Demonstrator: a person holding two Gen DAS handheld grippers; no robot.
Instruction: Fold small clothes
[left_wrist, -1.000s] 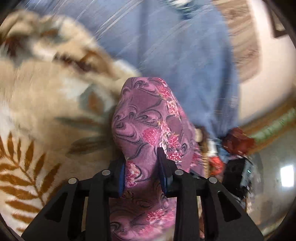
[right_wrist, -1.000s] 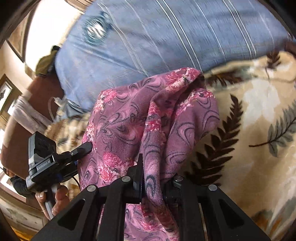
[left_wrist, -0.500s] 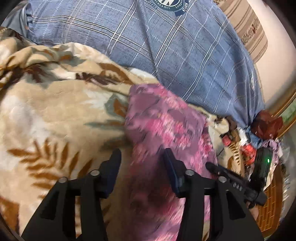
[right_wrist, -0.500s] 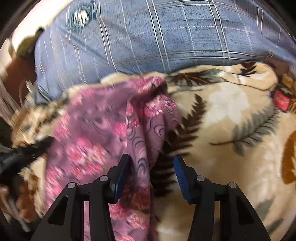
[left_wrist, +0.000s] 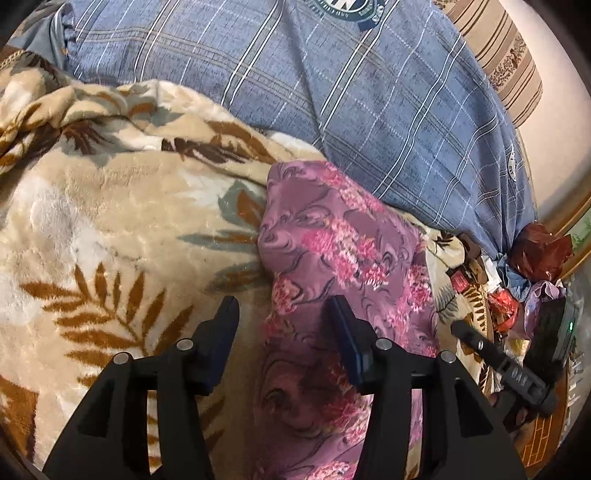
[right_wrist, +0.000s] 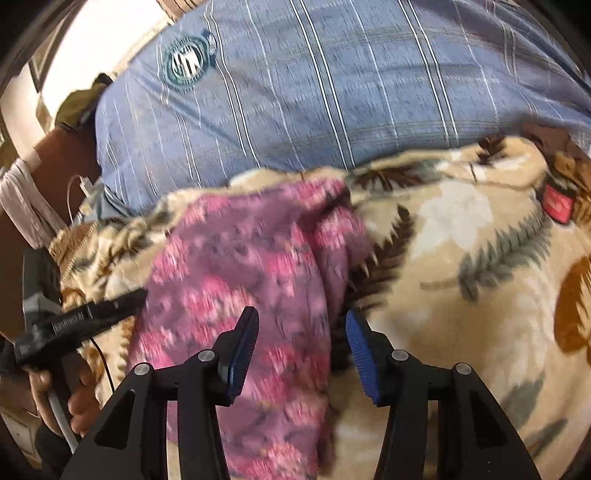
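Both the left hand-held gripper (left_wrist: 282, 317) and right hand-held gripper (right_wrist: 301, 330) gape apart, nothing clamped; the floral garment (left_wrist: 343, 236) between them, loosely bunched, could slump unfolded.

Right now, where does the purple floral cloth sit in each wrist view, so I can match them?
Left wrist view: the purple floral cloth runs from centre to the bottom edge, on the beige leaf-print blanket.
Right wrist view: it lies centre-left, blurred, reaching the bottom edge.
Shared landmark: the blue striped fabric with a round badge, across the top.
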